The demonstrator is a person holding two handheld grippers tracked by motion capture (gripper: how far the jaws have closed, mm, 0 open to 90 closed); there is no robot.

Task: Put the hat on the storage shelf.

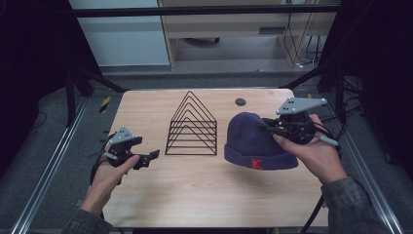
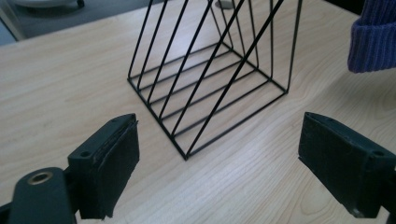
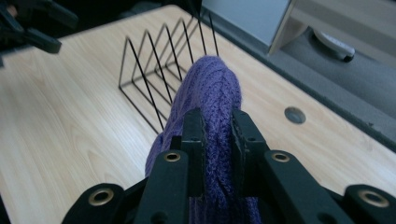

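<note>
Beanie (image 1: 258, 139): pinched by my right gripper (image 1: 272, 129), just right of the wire rack (image 1: 191, 126) at mid-counter; left gripper (image 1: 146, 158) spread, rack's other side.

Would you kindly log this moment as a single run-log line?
right gripper: jaws pinching purple beanie | left gripper: jaws open, facing black wire rack | wooden table
</note>
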